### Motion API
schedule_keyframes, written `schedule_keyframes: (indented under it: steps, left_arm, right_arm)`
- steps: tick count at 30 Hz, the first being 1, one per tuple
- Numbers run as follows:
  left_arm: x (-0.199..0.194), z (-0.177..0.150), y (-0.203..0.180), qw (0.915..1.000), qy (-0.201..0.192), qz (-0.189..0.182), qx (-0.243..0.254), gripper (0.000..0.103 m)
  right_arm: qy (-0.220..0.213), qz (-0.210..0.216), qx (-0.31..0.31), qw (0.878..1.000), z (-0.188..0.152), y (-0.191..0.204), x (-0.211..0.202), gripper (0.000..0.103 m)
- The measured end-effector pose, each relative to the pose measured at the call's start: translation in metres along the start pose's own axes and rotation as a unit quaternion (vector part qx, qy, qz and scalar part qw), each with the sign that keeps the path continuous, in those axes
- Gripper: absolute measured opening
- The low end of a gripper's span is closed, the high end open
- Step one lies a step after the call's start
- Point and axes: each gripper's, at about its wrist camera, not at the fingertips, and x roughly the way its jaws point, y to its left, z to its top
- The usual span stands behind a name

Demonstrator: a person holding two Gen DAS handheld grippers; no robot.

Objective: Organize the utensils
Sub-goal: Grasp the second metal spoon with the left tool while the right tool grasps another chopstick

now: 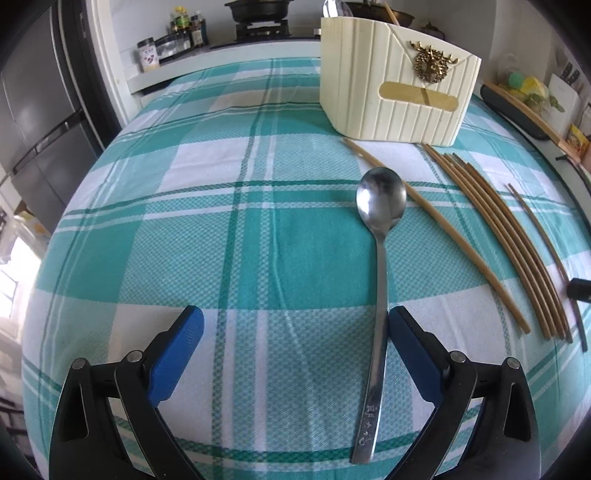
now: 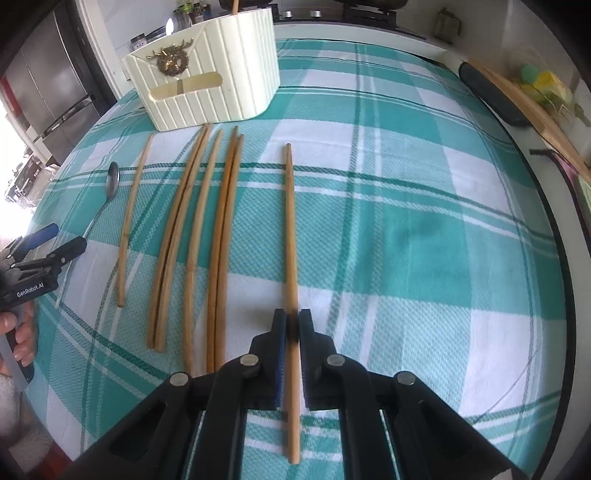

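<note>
A steel spoon (image 1: pixel 380 258) lies on the teal plaid tablecloth (image 1: pixel 221 240), bowl pointing away. My left gripper (image 1: pixel 295 328) is open around its handle, the right finger beside the handle. The spoon also shows in the right wrist view (image 2: pixel 110 188). My right gripper (image 2: pixel 291 325) is shut on a single wooden chopstick (image 2: pixel 290 229) that lies lengthwise on the cloth. Several more chopsticks (image 2: pixel 199 236) lie in a row to its left; they also show in the left wrist view (image 1: pixel 506 236). A cream ribbed utensil holder (image 1: pixel 395 81) stands at the back, holding a spoon and a chopstick.
The holder also shows in the right wrist view (image 2: pixel 207 70). The left gripper (image 2: pixel 44 251) and the hand holding it appear at that view's left edge. A stove with pans (image 1: pixel 258 18) and jars (image 1: pixel 162 51) sit behind the table. A fridge (image 1: pixel 33 110) stands on the left.
</note>
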Motion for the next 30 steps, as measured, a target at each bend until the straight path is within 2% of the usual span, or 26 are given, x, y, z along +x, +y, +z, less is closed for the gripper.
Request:
schedule_keyframes:
  steps: [5,8,10,16,19,25,28,29,30]
  left_arm:
    - [0.005,0.011,-0.010,0.9973,0.028,-0.035,0.059,0.099]
    - [0.010,0.022,-0.023,0.9937,0.034,-0.054,0.092,0.099]
    - [0.017,0.029,-0.025,0.9930,0.038,-0.056,0.096,0.099]
    - [0.025,0.043,-0.029,0.9922,0.046,-0.063,0.098,0.097]
    - [0.029,0.050,-0.033,0.9919,0.043,-0.066,0.099,0.094]
    - [0.036,0.066,-0.036,0.9935,0.038,-0.066,0.085,0.080]
    - [0.038,0.072,-0.043,0.9929,0.031,-0.067,0.094,0.071]
    - [0.038,0.073,-0.045,0.9926,0.027,-0.069,0.096,0.063]
    - [0.038,0.074,-0.047,0.9922,0.022,-0.071,0.099,0.051]
  right_arm:
    - [0.016,-0.001,-0.017,1.000,-0.006,-0.001,-0.003,0.007]
    - [0.024,0.011,-0.033,0.999,0.003,0.001,0.000,0.016]
    - [0.037,0.025,-0.049,0.998,0.010,0.004,0.005,0.026]
    - [0.062,0.027,-0.088,0.994,0.034,0.006,0.015,0.026]
    - [0.059,0.029,-0.092,0.994,0.051,0.004,0.021,0.026]
    - [0.052,0.038,-0.073,0.995,0.089,0.003,0.039,0.026]
    - [0.051,0.046,-0.063,0.996,0.105,0.003,0.046,0.025]
    - [0.050,0.046,-0.060,0.996,0.109,0.003,0.048,0.023]
    - [0.053,0.043,-0.057,0.996,0.113,0.002,0.051,0.013]
